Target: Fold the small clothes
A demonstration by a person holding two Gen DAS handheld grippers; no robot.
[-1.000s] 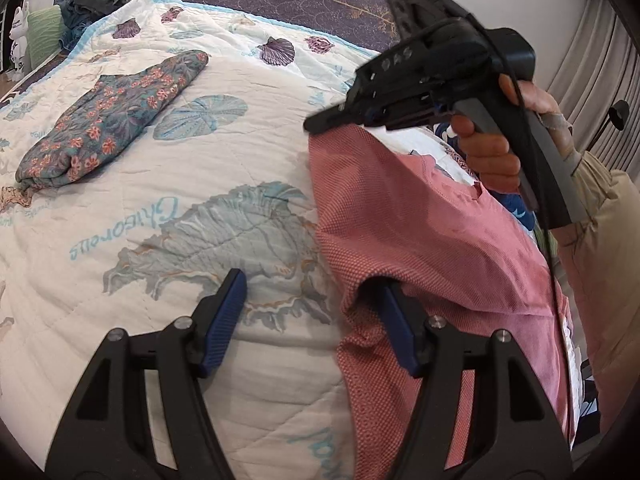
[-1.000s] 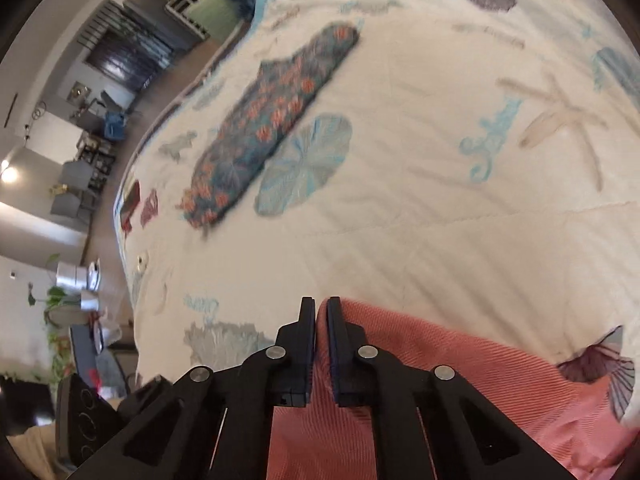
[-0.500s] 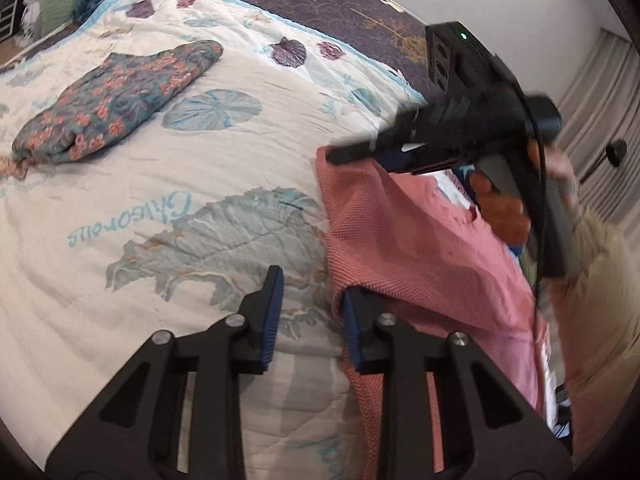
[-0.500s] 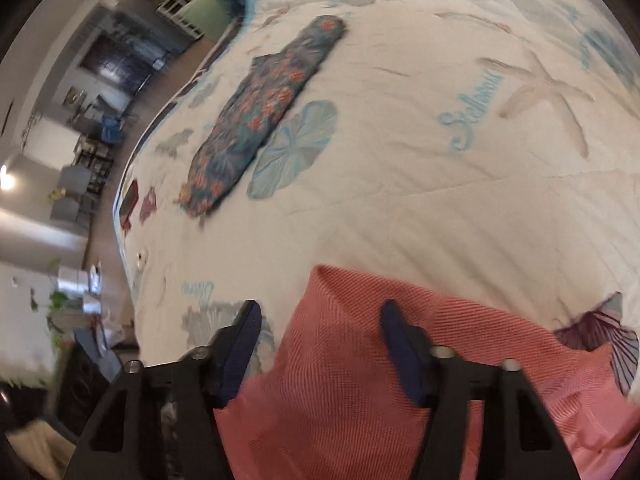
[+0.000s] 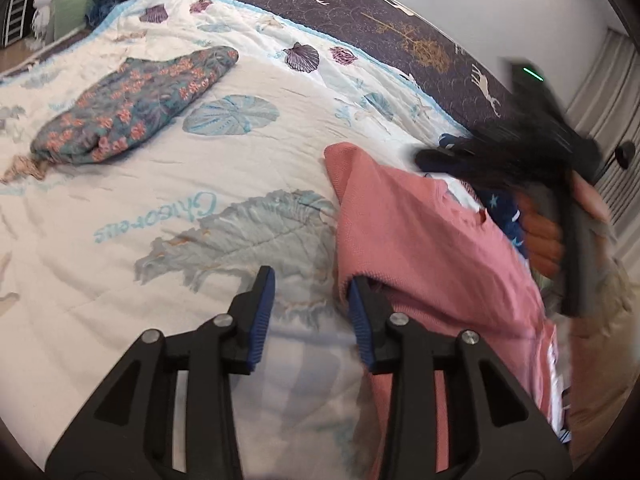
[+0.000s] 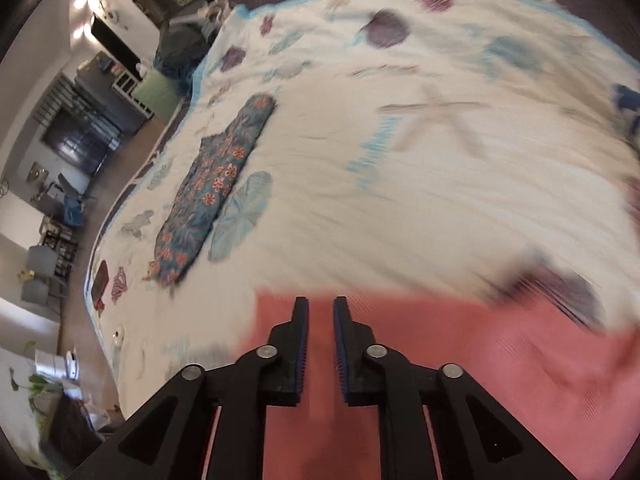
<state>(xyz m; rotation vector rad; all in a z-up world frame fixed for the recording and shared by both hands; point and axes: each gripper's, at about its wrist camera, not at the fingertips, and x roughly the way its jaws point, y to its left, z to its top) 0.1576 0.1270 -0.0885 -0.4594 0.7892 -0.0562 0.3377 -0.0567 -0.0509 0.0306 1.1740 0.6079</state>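
A pink knit garment (image 5: 424,248) lies partly folded on the seashell quilt (image 5: 200,184), at the right in the left wrist view. My left gripper (image 5: 310,296) is low over the quilt with its jaws opening. Only quilt lies between them, and its right finger (image 5: 358,308) touches the garment's left edge. My right gripper (image 6: 320,316) hovers over the pink garment (image 6: 460,360) with its jaws closing to a narrow gap that holds nothing. In the left wrist view the right gripper (image 5: 500,152) is blurred, held in a hand past the garment's far corner.
A folded floral garment (image 5: 132,108) lies at the far left of the quilt, also in the right wrist view (image 6: 216,188). A navy star-print cloth (image 5: 500,208) peeks out behind the pink garment. A dark deer-print bedspread (image 5: 380,12) borders the far edge. The floor and furniture (image 6: 80,140) lie beyond.
The right gripper let go of the pink garment's corner, opened wide, narrowed again and swung off to the right. The left jaws narrowed, then widened slightly beside the garment's edge.
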